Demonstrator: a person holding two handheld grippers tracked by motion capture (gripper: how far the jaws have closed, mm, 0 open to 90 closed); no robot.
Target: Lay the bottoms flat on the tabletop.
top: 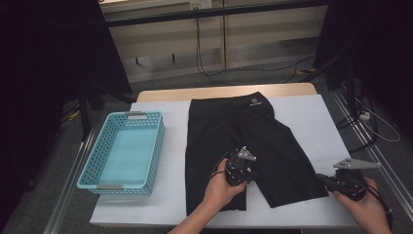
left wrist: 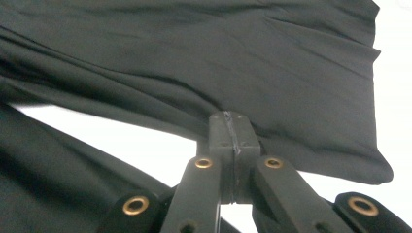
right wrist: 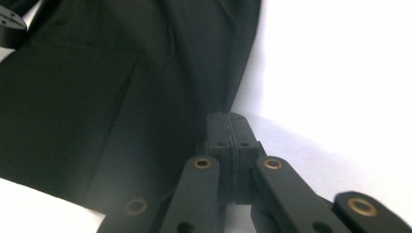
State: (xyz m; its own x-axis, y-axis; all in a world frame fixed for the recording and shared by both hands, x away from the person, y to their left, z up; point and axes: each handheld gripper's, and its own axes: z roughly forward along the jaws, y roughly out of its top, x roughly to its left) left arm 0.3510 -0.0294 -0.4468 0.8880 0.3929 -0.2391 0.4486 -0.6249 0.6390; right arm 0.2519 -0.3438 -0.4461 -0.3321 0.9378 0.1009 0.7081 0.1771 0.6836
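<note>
Black shorts: soft matte knit, two-legged, flat on my white-covered bench. Left gripper jaws pinch the inner leg hem; right gripper jaws pinch the outer hem. Perforated turquoise plastic basket alongside.

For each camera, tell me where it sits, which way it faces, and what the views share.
High view: above the person's side, facing forward and down on black shorts, basket, both hands.
Left gripper view: on the left hand-held gripper, along its jaws, closed on the shorts' hem.
Right gripper view: on the right hand-held gripper, jaws closed at the shorts' edge.
Shared: the shorts.
</note>
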